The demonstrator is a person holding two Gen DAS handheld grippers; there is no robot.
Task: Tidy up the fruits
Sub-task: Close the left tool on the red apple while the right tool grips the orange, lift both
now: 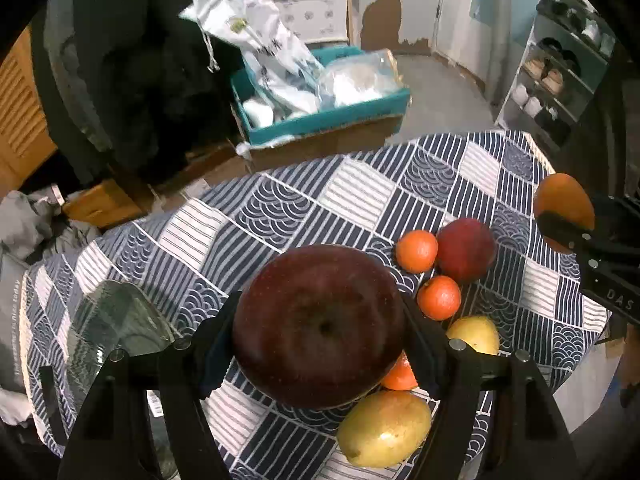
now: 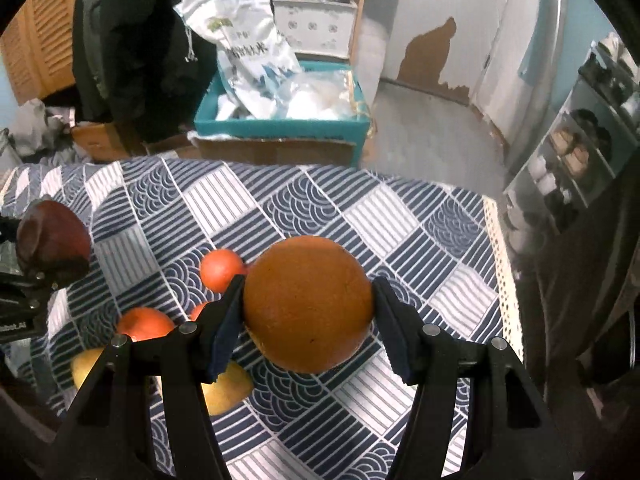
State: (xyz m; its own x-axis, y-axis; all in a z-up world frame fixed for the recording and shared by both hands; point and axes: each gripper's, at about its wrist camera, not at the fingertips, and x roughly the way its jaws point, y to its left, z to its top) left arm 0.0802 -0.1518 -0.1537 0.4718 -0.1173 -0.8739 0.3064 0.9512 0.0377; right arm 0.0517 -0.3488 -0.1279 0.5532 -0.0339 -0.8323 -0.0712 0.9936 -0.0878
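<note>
- Two fruits are up off the desk at once: the left claw is clenched on a dark red apple, and the right claw is clamped on a large orange, pads pressing each fruit at its widest part.
- To do this step well, I'd say each fruit should travel level and be set down gently before the fingers part; both are round and would likely roll on the cloth if dropped.
- A glass bowl sits at the near left of the desk, just beside the left claw, and looks a fair place for the apple, though I can't tell what is meant to go where.
- Loose fruit lies clustered on the right side of the cloth: two small tangerines, a red peach-like fruit touching the far tangerine, a yellow pear, and a yellow-green mango nearest. Another orange fruit peeks out under the apple.
- Carrying both loads over this cluster risks a knock, so a high path seems wise.
- The desk wears a navy-and-white patchwork tablecloth.
- Beyond its far edge stand a teal box stuffed with white bags, a dark coat to the left, a shoe rack on the right, and a wall with peeling paint.
</note>
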